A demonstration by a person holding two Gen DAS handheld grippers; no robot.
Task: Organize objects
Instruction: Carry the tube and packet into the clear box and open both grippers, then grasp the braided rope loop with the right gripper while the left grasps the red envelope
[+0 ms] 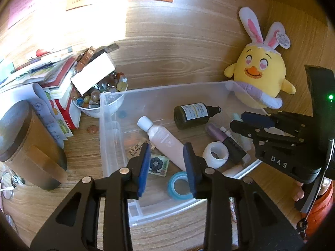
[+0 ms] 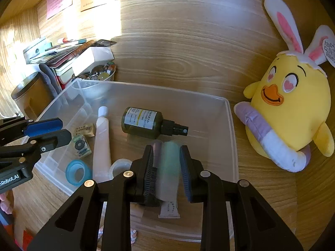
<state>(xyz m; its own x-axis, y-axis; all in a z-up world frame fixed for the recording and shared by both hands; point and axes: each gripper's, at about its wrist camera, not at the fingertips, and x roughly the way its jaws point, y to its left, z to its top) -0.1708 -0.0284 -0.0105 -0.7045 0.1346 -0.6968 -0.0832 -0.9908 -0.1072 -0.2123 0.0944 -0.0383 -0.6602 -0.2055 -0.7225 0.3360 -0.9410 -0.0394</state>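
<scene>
A clear plastic bin [image 1: 108, 129] [image 2: 230, 136] stands on the wooden desk. My left gripper [image 1: 167, 146] [image 2: 67, 130] hangs open over its left half, and a pink tube [image 1: 165, 142] [image 2: 101, 144] lies in the bin below the gap between the pads. My right gripper [image 2: 167, 147] [image 1: 236, 120] is over the right half. A teal-capped white tube [image 2: 169, 167] sits blurred between its pads, with a sliver of gap on the left side. A dark spray bottle [image 1: 192, 115] [image 2: 144, 122], white tape roll [image 1: 215, 154], blue tape roll [image 1: 180, 185] and eraser [image 2: 83, 130] lie inside.
A yellow plush chick [image 1: 259, 77] [image 2: 293, 108] leans against the bin's right far corner. Left of the bin are a bowl of marbles [image 1: 98, 100], a stack of books [image 1: 60, 77] and a brown jar [image 1: 27, 146]. One loose marble [image 1: 93, 129] lies on the desk.
</scene>
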